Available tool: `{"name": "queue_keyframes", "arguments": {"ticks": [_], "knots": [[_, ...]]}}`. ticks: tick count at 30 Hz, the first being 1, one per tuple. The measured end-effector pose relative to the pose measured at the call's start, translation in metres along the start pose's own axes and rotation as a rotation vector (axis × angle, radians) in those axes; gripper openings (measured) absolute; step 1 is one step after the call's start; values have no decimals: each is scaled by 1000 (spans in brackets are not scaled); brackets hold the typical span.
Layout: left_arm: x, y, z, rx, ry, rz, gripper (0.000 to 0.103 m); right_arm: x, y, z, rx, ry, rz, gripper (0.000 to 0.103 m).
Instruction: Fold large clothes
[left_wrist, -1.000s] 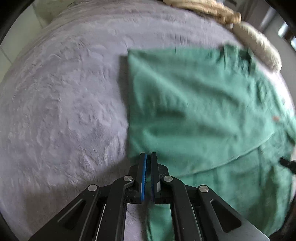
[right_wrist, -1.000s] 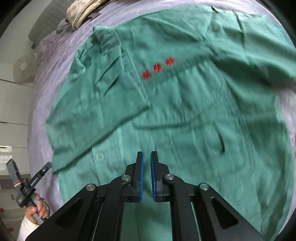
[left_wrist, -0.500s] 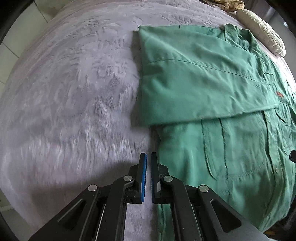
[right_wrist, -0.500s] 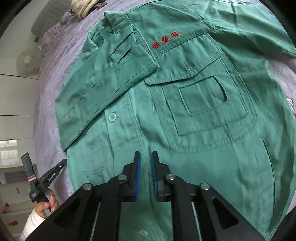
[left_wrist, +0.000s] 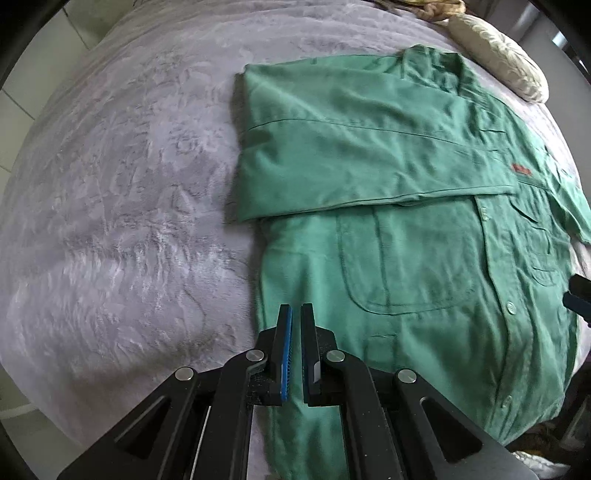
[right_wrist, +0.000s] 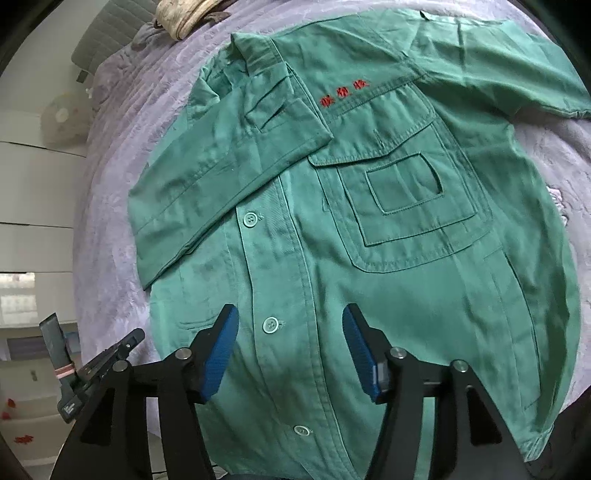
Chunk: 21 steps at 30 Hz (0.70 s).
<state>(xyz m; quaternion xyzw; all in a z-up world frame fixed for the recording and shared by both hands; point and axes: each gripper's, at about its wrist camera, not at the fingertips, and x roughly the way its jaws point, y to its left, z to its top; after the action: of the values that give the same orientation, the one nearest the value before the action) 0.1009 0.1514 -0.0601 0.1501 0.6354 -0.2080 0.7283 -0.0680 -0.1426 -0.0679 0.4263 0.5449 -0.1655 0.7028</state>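
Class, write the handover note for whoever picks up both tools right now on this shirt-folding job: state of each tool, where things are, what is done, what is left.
Left tool: shut, empty, above the shirt's side edge.
Right tool: jaws have just been opening, nothing gripped, above the button placket.
Green buttoned work shirt: face up on the lilac plush bedspread.
Done: one sleeve folded across the chest.
Left: the other sleeve lies spread out; fold it in, then fold the body.
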Motion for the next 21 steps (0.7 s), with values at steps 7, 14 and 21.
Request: {"name": "queue_keyframes", "arguments": {"ticks": [7,14,21], "knots": [[2,-9,16,-9,2,40,102,-4,6,-5,-5,-5,7,69],[24,-17,7,2,-49,47,102,-8,12,-8,-15,-20,8,74],[44,-14,4,-4,-33,20,102,-19,17,-9,-26,-64,13,82]]}}
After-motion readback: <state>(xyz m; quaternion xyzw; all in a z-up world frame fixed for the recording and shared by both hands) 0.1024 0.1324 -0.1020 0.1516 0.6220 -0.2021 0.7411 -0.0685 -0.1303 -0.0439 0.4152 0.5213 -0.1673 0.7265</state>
